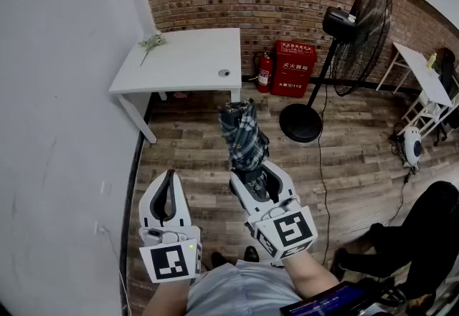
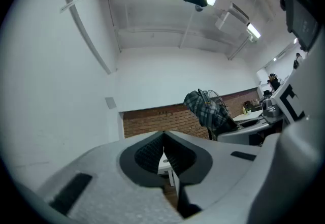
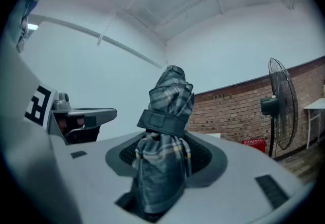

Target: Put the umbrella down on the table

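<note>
A folded plaid umbrella (image 1: 242, 137) stands upright in my right gripper (image 1: 257, 173), which is shut on its lower part above the wooden floor. In the right gripper view the umbrella (image 3: 165, 116) rises from between the jaws, its strap wrapped round the middle. My left gripper (image 1: 171, 175) is held level beside it on the left, shut and empty, its tips touching (image 2: 163, 135). From the left gripper view the umbrella (image 2: 205, 108) shows to the right. The white table (image 1: 183, 64) stands ahead by the white wall, well beyond both grippers.
On the table lie a plant sprig (image 1: 150, 42) and a small round object (image 1: 224, 72). A standing fan (image 1: 351, 35), a fire extinguisher (image 1: 264, 72) and a red box (image 1: 294, 67) line the brick wall. A seated person (image 1: 419, 236) is at right.
</note>
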Available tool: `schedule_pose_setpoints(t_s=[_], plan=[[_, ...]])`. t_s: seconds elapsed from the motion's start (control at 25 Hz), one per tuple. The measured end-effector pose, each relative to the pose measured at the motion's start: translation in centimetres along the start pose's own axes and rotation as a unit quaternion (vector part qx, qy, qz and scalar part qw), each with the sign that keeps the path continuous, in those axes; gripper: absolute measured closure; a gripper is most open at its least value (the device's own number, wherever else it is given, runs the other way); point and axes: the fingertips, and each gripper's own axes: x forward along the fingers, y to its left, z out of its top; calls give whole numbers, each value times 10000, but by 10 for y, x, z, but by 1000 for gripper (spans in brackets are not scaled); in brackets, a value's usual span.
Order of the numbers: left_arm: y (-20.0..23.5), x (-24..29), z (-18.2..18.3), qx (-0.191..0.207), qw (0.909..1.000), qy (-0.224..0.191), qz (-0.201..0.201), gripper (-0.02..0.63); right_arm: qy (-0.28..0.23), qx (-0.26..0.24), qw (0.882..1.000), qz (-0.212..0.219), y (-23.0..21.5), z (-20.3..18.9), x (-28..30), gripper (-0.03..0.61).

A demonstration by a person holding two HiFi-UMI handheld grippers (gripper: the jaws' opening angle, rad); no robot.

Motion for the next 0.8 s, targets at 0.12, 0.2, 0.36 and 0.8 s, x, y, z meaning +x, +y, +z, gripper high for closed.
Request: schedule_pose_setpoints(t_s=[0.12, 0.2, 0.36, 0.8], plan=[[-5, 2, 0, 7, 10000, 1, 2, 605, -29, -10, 10000, -3, -5, 1, -2, 376], [-8, 3, -3, 10, 10000, 28, 3, 606, -65, 62, 10000, 14, -9, 1, -5, 376], [-16, 7, -7, 8, 10000, 80, 50, 606, -85, 101, 9999, 73, -18, -1, -8, 374], [-29, 27, -21, 57, 9994, 215, 270, 604, 128, 91, 9995, 265, -45, -18, 4, 373]])
